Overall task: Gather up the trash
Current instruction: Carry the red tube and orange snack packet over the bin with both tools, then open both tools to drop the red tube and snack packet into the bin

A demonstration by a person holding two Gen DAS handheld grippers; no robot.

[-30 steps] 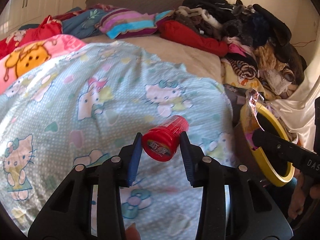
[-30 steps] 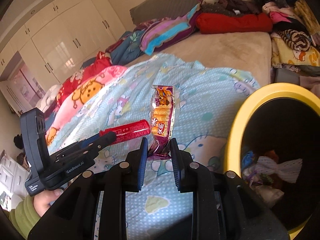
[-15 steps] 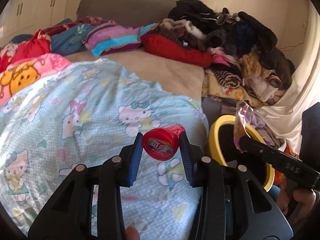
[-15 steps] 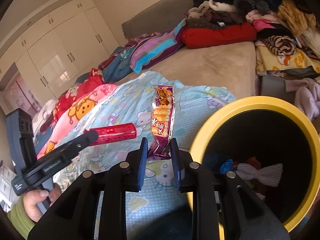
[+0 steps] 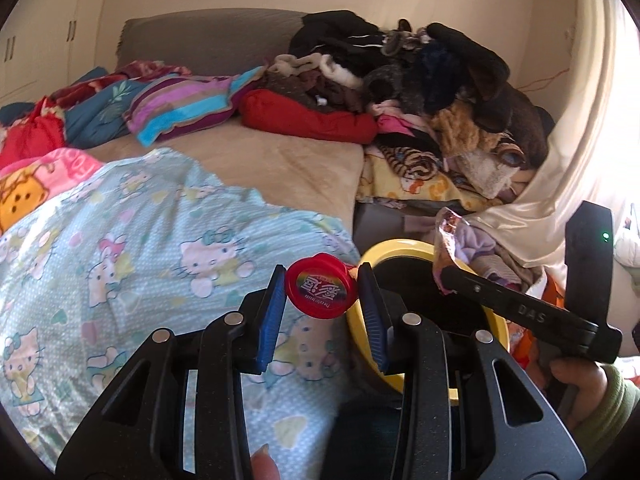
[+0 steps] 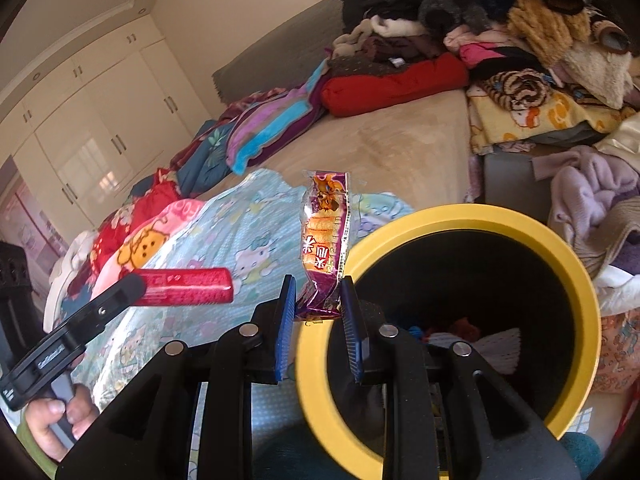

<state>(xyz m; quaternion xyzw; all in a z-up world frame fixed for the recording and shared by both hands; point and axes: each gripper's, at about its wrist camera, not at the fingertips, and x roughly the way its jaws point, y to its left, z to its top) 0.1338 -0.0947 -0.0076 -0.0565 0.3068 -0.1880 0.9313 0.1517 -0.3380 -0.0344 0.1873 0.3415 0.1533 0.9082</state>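
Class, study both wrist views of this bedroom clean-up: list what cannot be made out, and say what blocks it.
- Bin contents, right wrist view: dark interior, only scraps show.
- Bin base, both views: tongs and frame edge cover it.
- Red tube's length, left wrist view: seen end-on.
- Snack wrapper bottom: pinched between right tongs.

Daylit room, fisheye views, sharp centres.
Strong light enters at right edge of left wrist view, blowing out the curtain (image 5: 592, 128); corners vignette black, straight lines bow; wardrobe doors (image 6: 92, 148) show glare.
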